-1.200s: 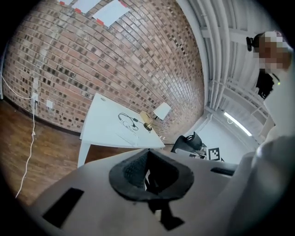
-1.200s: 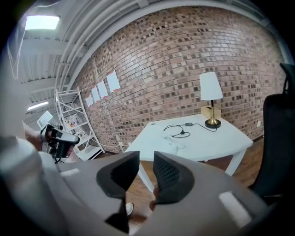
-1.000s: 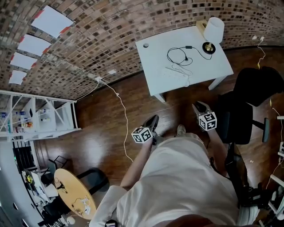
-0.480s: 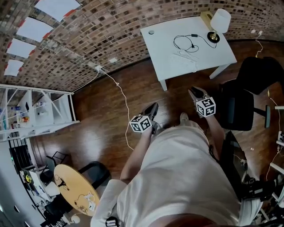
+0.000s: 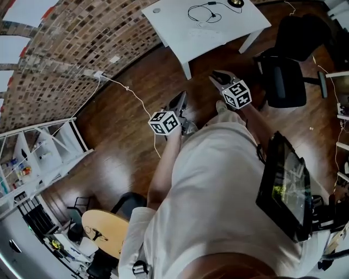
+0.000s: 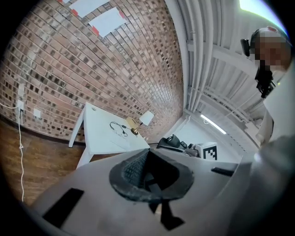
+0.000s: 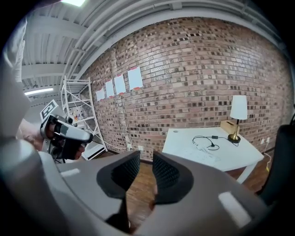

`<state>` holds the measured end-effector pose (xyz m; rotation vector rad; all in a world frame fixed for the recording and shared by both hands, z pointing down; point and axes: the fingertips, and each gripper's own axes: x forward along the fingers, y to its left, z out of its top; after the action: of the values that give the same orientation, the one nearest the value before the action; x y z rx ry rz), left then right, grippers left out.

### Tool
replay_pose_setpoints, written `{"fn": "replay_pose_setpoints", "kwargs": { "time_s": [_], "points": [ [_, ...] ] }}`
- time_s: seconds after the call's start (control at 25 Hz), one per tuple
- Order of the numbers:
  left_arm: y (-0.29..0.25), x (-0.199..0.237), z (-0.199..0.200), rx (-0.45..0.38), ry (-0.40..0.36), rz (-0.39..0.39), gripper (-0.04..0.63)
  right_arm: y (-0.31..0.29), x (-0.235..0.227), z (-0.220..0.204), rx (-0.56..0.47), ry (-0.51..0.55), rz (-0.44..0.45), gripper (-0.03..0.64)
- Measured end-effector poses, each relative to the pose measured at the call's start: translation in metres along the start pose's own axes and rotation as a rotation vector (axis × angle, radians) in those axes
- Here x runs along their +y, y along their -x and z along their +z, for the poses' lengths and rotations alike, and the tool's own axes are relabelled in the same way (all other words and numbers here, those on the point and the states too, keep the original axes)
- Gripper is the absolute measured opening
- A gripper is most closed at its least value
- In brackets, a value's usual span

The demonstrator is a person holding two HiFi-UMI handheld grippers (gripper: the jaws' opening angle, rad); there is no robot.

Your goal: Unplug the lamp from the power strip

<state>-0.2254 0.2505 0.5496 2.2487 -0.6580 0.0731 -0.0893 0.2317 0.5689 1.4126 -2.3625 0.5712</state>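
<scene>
The lamp [image 7: 238, 110] with a white shade and brass base stands at the far right corner of the white table [image 7: 184, 138]. Its black cord [image 7: 205, 139] loops across the tabletop toward a white power strip [image 7: 199, 150], which is faint against the white surface. In the head view the table [image 5: 218, 24] sits at the top edge with the cord [image 5: 202, 11] on it. Both grippers are held over the wooden floor, well short of the table. My left gripper [image 5: 179, 99] looks shut and empty. My right gripper [image 5: 218, 78] is open by a narrow gap with nothing in it.
A black office chair [image 5: 289, 65] stands right of the table. A white cable [image 5: 136, 101] runs from a wall outlet across the floor. White shelving [image 5: 49, 152] and a round wooden table [image 5: 106, 231] are at the left. A dark screen [image 5: 286, 188] hangs at the person's hip.
The table has slid up to the top edge of the head view and the lamp shade has left it. Both grippers sit higher in the picture, still short of the table.
</scene>
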Motion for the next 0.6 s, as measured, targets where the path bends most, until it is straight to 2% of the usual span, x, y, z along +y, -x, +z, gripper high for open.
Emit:
{"fn": "replay_pose_setpoints", "kwargs": {
  "time_s": [0.08, 0.24, 0.4, 0.6],
  "points": [
    [0.009, 0.003, -0.005, 0.008, -0.001, -0.023, 0.003, 0.001, 0.013, -0.004, 0.007, 0.001, -0.024, 0.081],
    [0.02, 0.016, -0.012, 0.01, 0.048, -0.052, 0.003, 0.001, 0.025, -0.006, 0.024, -0.009, -0.042, 0.081],
    [0.032, 0.023, -0.022, 0.022, 0.081, -0.047, 0.003, 0.001, 0.031, -0.015, 0.042, -0.019, -0.053, 0.08],
    [0.06, 0.041, -0.02, -0.013, 0.062, -0.007, 0.002, -0.006, 0.04, -0.015, 0.023, -0.017, -0.051, 0.08]
  ]
}}
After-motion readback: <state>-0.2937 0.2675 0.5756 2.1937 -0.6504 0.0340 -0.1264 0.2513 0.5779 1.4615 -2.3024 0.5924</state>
